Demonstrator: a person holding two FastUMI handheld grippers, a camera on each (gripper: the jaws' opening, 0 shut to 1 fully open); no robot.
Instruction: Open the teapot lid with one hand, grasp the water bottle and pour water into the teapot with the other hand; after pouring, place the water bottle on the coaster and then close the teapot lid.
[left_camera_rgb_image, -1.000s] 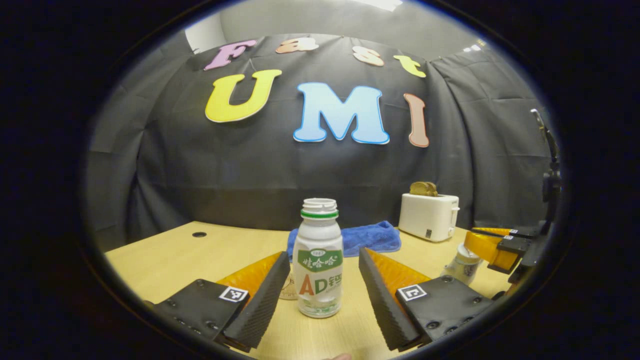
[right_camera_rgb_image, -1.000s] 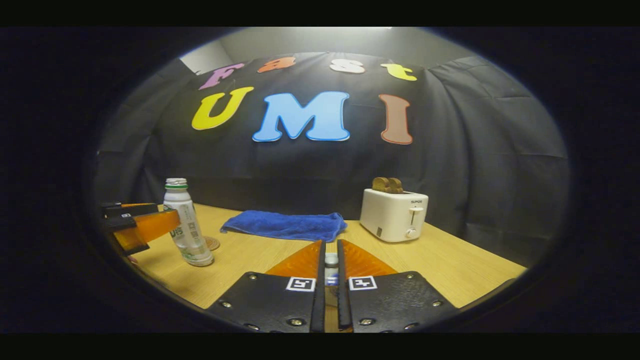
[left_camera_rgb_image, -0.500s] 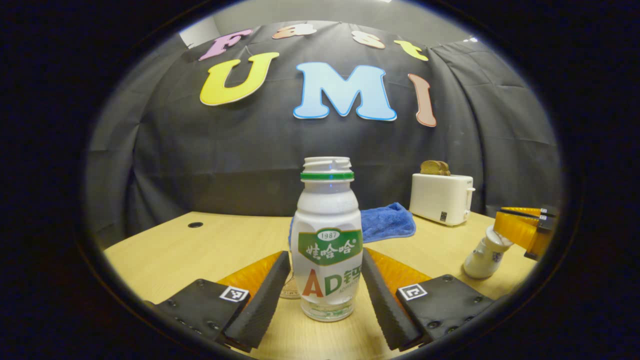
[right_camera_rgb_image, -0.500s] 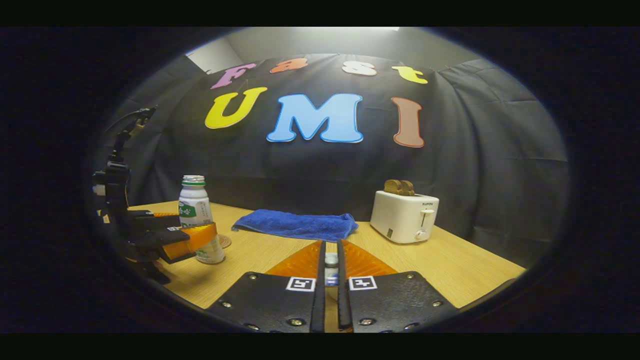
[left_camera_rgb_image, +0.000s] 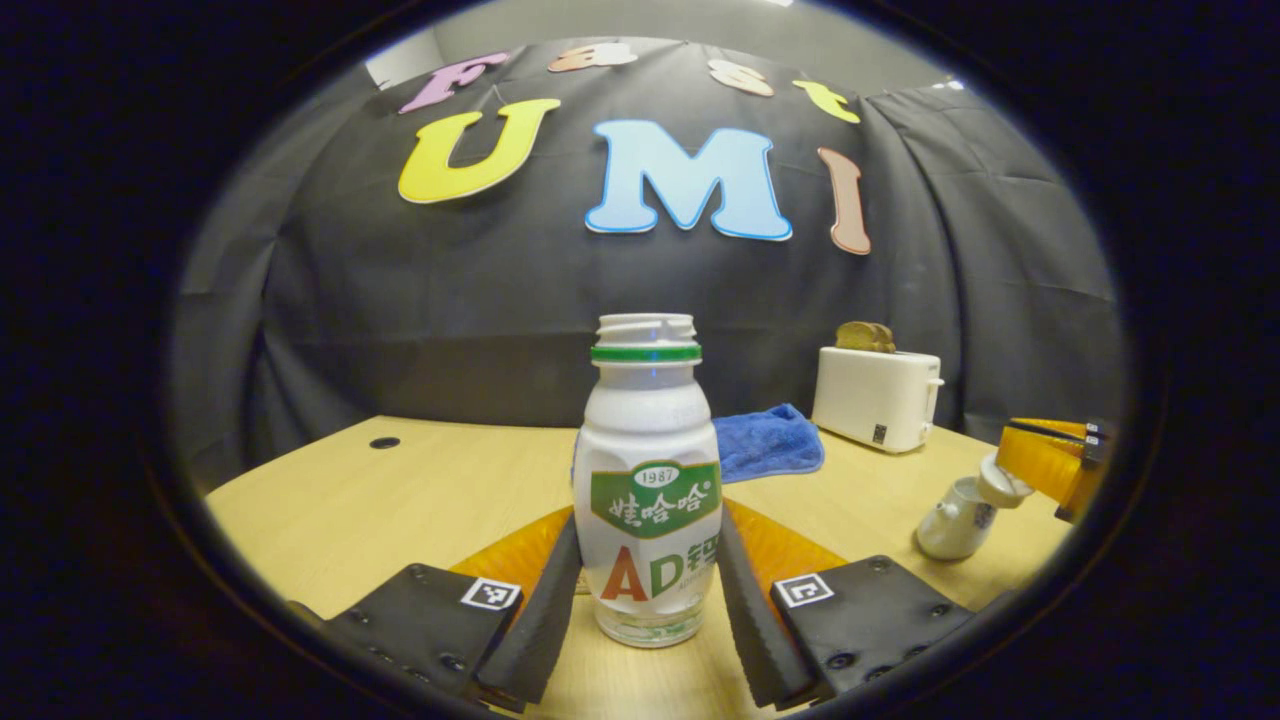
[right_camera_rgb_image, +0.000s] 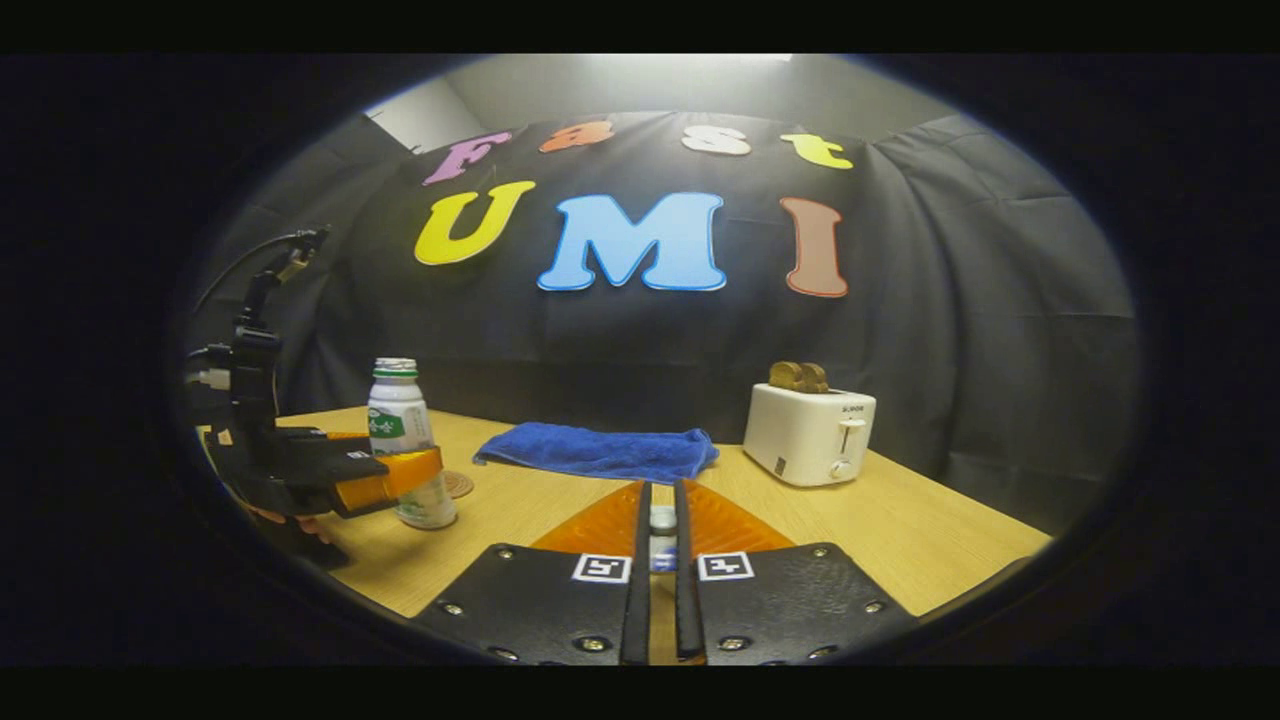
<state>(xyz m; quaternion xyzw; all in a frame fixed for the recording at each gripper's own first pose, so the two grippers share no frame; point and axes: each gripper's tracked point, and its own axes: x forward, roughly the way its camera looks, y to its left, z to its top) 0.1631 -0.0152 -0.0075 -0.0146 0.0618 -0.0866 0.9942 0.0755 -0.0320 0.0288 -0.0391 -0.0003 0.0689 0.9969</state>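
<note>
one white plastic bottle with green label (left_camera_rgb_image: 646, 500), one white teapot (left_camera_rgb_image: 950, 518), one blue folded cloth (right_camera_rgb_image: 598, 452), one white toaster (right_camera_rgb_image: 808, 434), one round coaster (right_camera_rgb_image: 459, 484).

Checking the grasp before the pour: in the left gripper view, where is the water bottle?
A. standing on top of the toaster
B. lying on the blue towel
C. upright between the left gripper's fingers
C: the water bottle stands upright on the table, the left gripper closed around its lower body.

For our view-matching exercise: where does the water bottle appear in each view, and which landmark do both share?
Left gripper view: water bottle at centre bottom, between the gripper's own fingers.
Right gripper view: water bottle far left, on the table.
Shared landmark: white toaster, behind the bottle to the right.
</note>
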